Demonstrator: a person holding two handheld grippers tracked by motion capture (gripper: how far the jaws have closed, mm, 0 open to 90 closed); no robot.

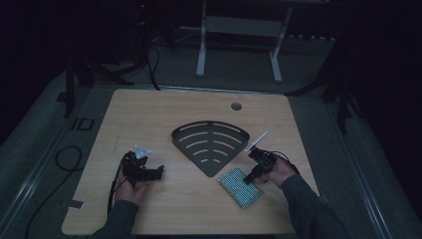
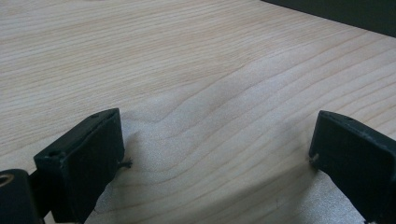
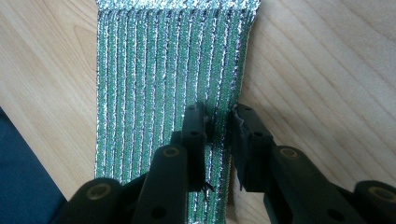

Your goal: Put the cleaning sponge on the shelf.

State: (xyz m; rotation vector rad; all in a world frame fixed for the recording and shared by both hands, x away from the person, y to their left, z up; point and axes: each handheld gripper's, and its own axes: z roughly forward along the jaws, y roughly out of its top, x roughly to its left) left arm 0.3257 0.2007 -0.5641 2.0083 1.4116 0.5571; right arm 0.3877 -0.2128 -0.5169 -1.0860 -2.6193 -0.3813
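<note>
Right gripper (image 3: 217,122) has its jaws nearly together, pinching the edge of the sparkly green pad (image 3: 168,70) near the table's (image 1: 164,114) front right. Left gripper (image 2: 217,154) sits wide apart over bare wood, holding nothing. Looks like the grab step; next probably a clean lift toward the black slotted rack (image 1: 210,143).

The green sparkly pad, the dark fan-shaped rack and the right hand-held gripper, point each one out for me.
Green sparkly pad (image 3: 154,70), right gripper view, middle of its ribbed surface.
Dark fan-shaped rack (image 1: 211,130), high view, upper band between slots.
Right hand-held gripper (image 3: 218,116), right gripper view, between its fingertips.
</note>
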